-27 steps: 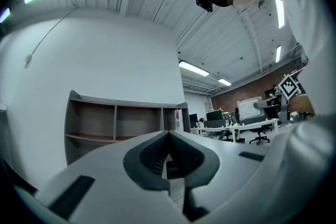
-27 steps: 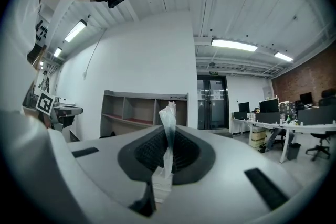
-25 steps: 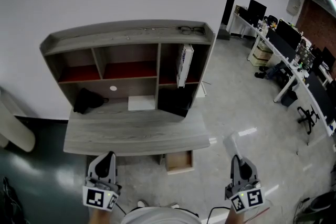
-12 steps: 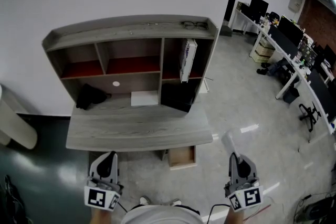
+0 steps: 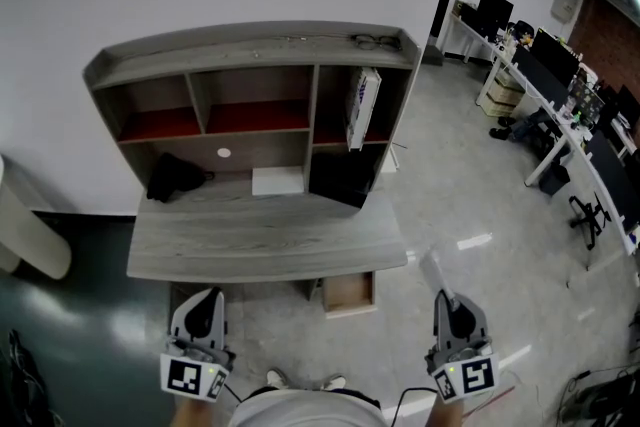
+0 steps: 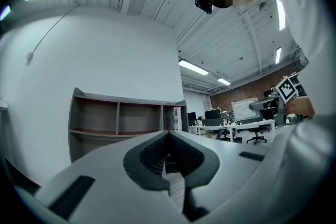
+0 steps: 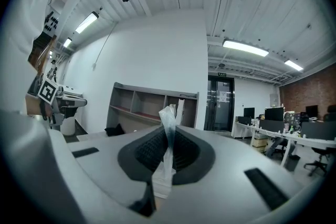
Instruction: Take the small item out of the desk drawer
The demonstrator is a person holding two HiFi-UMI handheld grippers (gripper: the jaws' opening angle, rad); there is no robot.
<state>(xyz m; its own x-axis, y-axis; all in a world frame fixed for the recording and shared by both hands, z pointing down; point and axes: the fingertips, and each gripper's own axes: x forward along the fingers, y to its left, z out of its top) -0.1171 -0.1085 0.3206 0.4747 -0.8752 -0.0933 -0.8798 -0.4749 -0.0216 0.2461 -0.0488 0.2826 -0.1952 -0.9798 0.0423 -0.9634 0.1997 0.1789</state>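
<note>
The grey desk with its shelf unit stands against the white wall. Under its right side a small wooden drawer hangs pulled out. My right gripper is shut on a small clear plastic bag, held over the floor to the right of the drawer. In the right gripper view the bag sticks up between the pads of the right gripper. My left gripper sits below the desk's left front, shut with nothing in it; the left gripper points level toward the shelves.
On the desk lie a black bundle, a white sheet and a black box. A white pack stands in the right shelf. A pale bin is at the left. Office desks and chairs fill the far right.
The head view has shifted, so the desk sits a little higher and further right in the picture. Both grippers keep almost the same spots, the right one still holding the bag.
</note>
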